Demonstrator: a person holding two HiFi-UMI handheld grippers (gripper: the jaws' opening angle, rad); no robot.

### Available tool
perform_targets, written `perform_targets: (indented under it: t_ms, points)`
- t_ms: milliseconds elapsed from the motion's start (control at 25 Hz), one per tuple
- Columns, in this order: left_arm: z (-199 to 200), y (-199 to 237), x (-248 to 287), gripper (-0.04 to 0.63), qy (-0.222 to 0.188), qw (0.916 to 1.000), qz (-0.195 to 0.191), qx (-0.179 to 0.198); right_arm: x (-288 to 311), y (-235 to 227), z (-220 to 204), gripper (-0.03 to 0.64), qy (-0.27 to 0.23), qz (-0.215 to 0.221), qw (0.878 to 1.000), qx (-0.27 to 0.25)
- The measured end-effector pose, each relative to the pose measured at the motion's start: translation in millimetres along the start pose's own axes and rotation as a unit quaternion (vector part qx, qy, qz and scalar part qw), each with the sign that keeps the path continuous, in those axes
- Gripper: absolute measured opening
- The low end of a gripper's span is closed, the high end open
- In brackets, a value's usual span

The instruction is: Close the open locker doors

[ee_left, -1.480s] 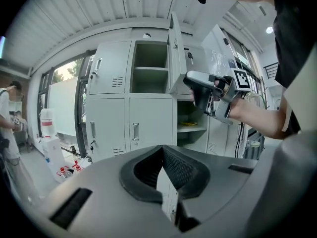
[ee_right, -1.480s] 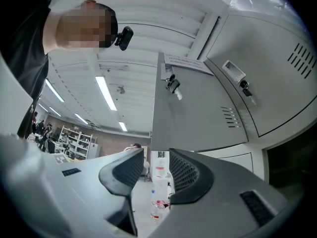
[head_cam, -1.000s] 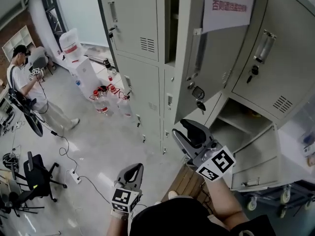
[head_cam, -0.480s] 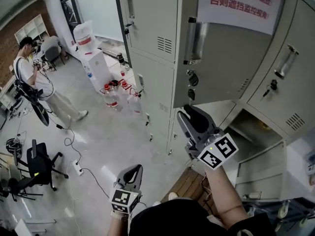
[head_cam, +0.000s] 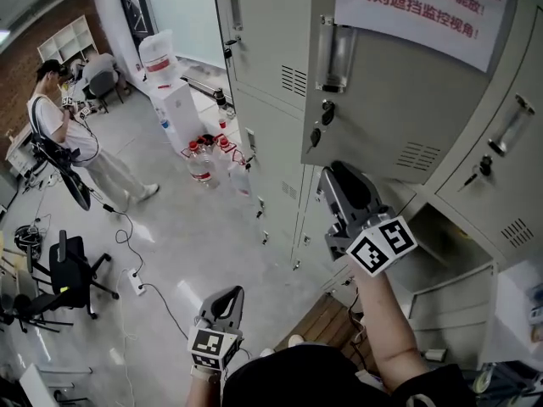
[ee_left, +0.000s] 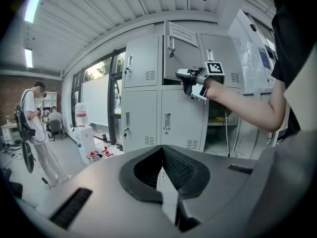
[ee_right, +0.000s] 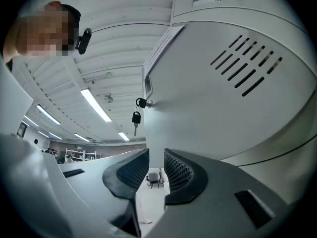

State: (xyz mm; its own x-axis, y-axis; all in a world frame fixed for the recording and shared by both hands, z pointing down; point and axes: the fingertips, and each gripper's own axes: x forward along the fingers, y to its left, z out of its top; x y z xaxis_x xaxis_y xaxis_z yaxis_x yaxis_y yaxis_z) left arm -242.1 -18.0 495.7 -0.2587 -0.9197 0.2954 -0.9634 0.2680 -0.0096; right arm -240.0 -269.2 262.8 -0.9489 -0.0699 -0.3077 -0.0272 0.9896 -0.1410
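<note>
The person is holding the right gripper [head_cam: 344,176] raised close against the lower part of the open upper door [head_cam: 399,91]. This is evidently to push the panel round toward its frame, not to grasp it. Its jaws have just been closing and are standing partly apart. Nothing is lying between them; the door's free edge is running just above the gap, with the key [ee_right: 135,118] hanging from the lock beside it.

The left gripper [head_cam: 227,295] is hanging low near the person's waist, jaws together and empty. In my judgement it is being kept out of the door's swing.

The door is standing out at an angle from the lockers [head_cam: 271,41], with a notice [head_cam: 424,2] taped to its face. Below and to the right, a lower door [head_cam: 454,299] is also hanging open with its compartment exposed, and it is awaiting attention.

The room is showing a glossy pale floor [head_cam: 187,244]. Bottles [head_cam: 204,155] are clustering at the locker foot and a cable is trailing across. A black chair [head_cam: 72,270] is standing off to one side, and a bystander [head_cam: 55,125] is standing well apart from the work.
</note>
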Motion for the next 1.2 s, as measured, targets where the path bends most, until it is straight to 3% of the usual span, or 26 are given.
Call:
perform_targets:
  t_ms: [400, 840, 1200]
  points:
    - [-4.3, 12.3, 5.9, 0.017, 0.011, 0.9996, 0.024, -0.008, 13.0, -47.1, -1.9, 0.103, 0.000, -0.054, 0.999, 0.006]
    - [-5.8, 17.3, 15.2, 0.017, 0.014, 0.9996, 0.023, -0.012, 9.1, -89.6, 9.6, 0.104, -0.031, -0.123, 0.992, 0.027]
    - [-6.0, 18.7, 18.0, 0.017, 0.015, 0.9998, 0.012, -0.009, 7.7, -93.4, 11.1, 0.103, -0.031, -0.139, 0.989, 0.029]
